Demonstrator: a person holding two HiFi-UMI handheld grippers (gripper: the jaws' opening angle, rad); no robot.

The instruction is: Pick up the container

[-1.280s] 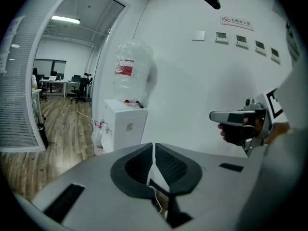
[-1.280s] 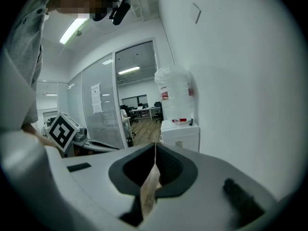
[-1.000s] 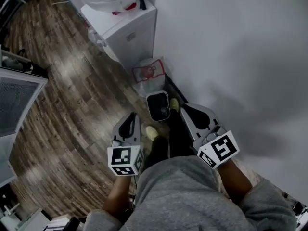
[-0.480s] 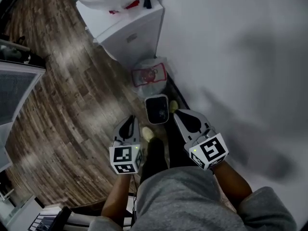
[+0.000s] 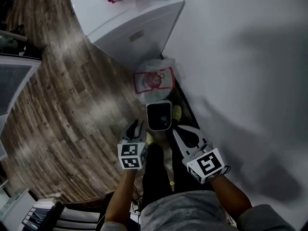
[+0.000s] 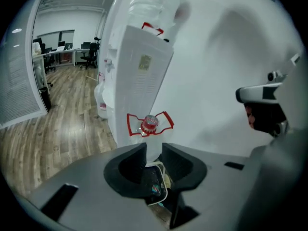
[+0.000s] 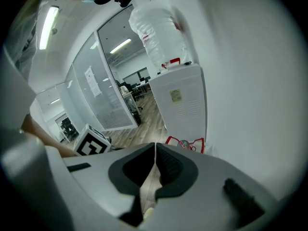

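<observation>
White-rimmed container (image 5: 159,115) seems upright; left fingers (image 6: 130,165) just parted, right fingers (image 7: 169,165) closed, both empty.

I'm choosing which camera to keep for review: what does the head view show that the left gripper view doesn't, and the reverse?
Only the head view: the person's black trouser legs and grey top.
Only the left gripper view: distant office desks and chairs, and the left tongs from behind, whose jaws have just been opening, gripping nothing.
Both: the white dispenser cabinet, the clear plastic bottle with red handle and the small white-rimmed dark container on the wooden floor.
</observation>
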